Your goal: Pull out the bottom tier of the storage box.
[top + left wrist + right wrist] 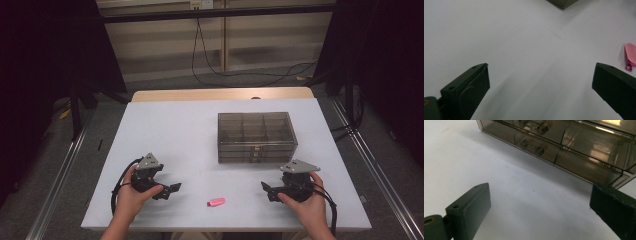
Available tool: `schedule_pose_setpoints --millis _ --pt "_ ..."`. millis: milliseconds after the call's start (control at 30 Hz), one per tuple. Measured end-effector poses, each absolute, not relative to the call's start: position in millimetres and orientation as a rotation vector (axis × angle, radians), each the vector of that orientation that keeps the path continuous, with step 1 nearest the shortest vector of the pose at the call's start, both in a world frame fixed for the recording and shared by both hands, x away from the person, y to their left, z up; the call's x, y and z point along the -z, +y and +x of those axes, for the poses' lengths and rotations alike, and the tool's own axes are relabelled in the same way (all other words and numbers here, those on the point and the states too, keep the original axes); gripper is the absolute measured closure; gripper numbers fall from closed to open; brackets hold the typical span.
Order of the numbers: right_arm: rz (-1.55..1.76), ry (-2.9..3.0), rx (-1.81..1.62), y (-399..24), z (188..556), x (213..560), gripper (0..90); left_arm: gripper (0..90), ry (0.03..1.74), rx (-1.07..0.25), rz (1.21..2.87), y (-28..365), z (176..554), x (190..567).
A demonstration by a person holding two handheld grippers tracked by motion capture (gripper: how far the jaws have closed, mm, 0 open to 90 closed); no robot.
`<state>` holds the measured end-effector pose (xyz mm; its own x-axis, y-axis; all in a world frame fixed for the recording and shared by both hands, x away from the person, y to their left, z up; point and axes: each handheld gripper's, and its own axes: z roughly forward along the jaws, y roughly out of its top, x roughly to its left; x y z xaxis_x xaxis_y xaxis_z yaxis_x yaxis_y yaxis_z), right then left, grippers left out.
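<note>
A small pink object (216, 202) lies on the white table (190, 145) near its front edge, between my two hands. My left gripper (172, 190) rests to its left, jaws wide open and holding nothing; in the left gripper view (539, 82) the pink object (631, 55) sits just past the right jaw. My right gripper (266, 189) rests to the right of the pink object, also open and holding nothing (540, 202). A smoky transparent drawer box (256, 136) stands behind it; its drawer fronts with small handles (532, 147) fill the top of the right gripper view.
The box has several compartments on top and stacked drawers facing me. Bare tabletop stretches across the left half and back. Beyond the far edge are a wooden strip (222, 94), floor cables (235, 75) and dark stands at both sides.
</note>
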<state>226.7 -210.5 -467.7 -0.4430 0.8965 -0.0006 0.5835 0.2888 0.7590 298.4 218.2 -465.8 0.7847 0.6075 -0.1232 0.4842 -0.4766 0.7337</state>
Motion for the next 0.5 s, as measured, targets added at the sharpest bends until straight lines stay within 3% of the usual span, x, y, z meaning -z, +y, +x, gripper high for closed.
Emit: schedule_pose_setpoints --millis 500 --pt "1.369 2.078 -0.982 -200.7 233.0 471.5 6.2 1.4 0.793 -0.202 2.162 217.3 299.4 465.0"
